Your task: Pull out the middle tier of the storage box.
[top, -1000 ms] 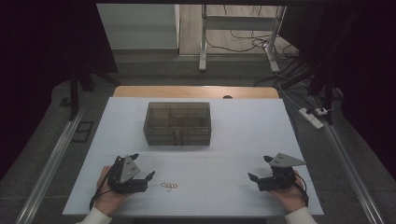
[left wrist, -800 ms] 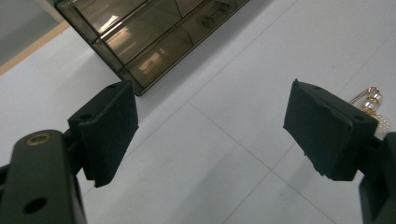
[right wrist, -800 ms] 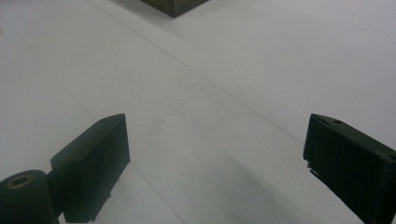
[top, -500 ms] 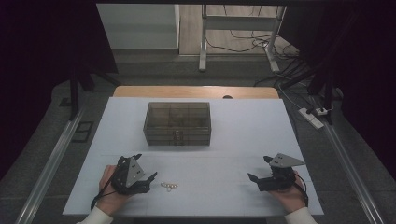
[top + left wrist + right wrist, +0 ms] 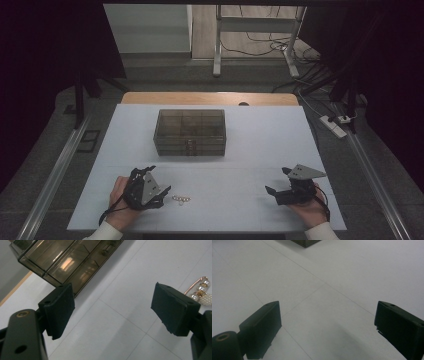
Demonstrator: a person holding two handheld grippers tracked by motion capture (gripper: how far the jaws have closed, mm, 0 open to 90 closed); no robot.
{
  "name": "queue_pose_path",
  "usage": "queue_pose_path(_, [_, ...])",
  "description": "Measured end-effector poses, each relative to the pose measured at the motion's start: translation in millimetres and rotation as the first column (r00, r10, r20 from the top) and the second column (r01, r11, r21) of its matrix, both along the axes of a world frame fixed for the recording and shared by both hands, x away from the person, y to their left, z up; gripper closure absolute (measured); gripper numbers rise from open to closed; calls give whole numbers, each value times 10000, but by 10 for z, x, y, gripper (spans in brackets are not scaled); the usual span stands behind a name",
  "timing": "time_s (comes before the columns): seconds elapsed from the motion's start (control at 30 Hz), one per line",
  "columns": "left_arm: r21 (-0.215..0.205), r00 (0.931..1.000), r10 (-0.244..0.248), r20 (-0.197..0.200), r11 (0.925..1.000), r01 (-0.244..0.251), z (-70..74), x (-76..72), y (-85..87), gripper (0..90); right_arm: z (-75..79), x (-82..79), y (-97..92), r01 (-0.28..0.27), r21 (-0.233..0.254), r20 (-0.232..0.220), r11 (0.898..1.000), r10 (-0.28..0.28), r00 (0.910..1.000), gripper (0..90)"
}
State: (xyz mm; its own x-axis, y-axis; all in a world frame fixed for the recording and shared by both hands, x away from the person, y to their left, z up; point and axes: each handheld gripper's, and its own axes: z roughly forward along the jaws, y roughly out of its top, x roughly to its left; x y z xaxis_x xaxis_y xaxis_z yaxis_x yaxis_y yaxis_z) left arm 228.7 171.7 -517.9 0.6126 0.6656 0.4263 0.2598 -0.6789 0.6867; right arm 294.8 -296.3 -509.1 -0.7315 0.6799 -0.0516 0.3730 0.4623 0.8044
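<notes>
At the near left of the white table (image 5: 260, 145), the left gripper (image 5: 161, 194) lies low in the person's hand with its black jaws spread wide and nothing between them. Just to its right sits the thing it is going for, a small gold-wire clasp strung with pearl-white beads (image 5: 181, 199), flat on the tabletop and free of everything else; in the left gripper view the beaded piece (image 5: 202, 291) peeks out past the outer edge of one jaw, so it lies outside the gap, not in it. To take it cleanly, I would judge that the hand should slide sideways toward the beads until they sit squarely between the pads, keep the pads nearly grazing the table, and close slowly across the narrow width of the piece, since round beads on thin wire are likely to roll or squirt out under a fast pinch. Farther back, mid-table, stands the smoky translucent plastic organiser box with divided compartments (image 5: 190, 131), well apart from the beads. At the near right, the right gripper (image 5: 272, 193) rests by the table edge, jaws likewise parted and empty, over bare table.
</notes>
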Motion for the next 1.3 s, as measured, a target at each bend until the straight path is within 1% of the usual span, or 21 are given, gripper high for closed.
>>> queue_pose_path(0.17, [257,9999,-52,126,9997,48,-17,7,-49,197,-1,0,1,-5,0,-6,10000,5,10000,70])
queue_pose_path(0.23, [426,9998,-89,204,9991,80,-22,7,-69,197,-1,1,1,-12,2,-12,10000,12,10000,70])
queue_pose_path(0.37, [573,9994,-217,275,9982,201,-40,14,-108,198,-2,0,4,-8,-6,-29,10000,8,10000,70])
queue_pose_path(0.4, [696,9992,-260,301,9973,239,-40,13,-115,198,-3,1,3,-8,-11,-30,10000,8,10000,70])
queue_pose_path(0.47, [799,9988,-341,358,9963,311,-45,11,-131,198,-2,2,2,-18,-34,-53,10000,18,10000,70])
queue_pose_path(0.7, [1004,9977,-443,513,9942,390,-55,16,-159,198,-4,3,5,-30,-71,-64,10000,29,10000,70])
queue_pose_path(0.77, [1005,9974,-462,553,9941,404,-61,18,-166,198,-4,3,5,-28,-69,-70,10000,28,10000,70])
queue_pose_path(0.8, [1120,9971,-481,589,9929,413,-61,19,-172,197,-4,4,5,-27,-71,-67,10000,26,10000,70])
queue_pose_path(1.07, [1350,9957,-579,729,9897,477,-74,21,-197,197,-9,5,9,-28,-66,-71,10000,27,10000,70])
queue_pose_path(1.3, [1456,9948,-575,839,9883,448,-82,35,-213,198,-14,7,15,-55,-75,-97,10000,55,9999,70])
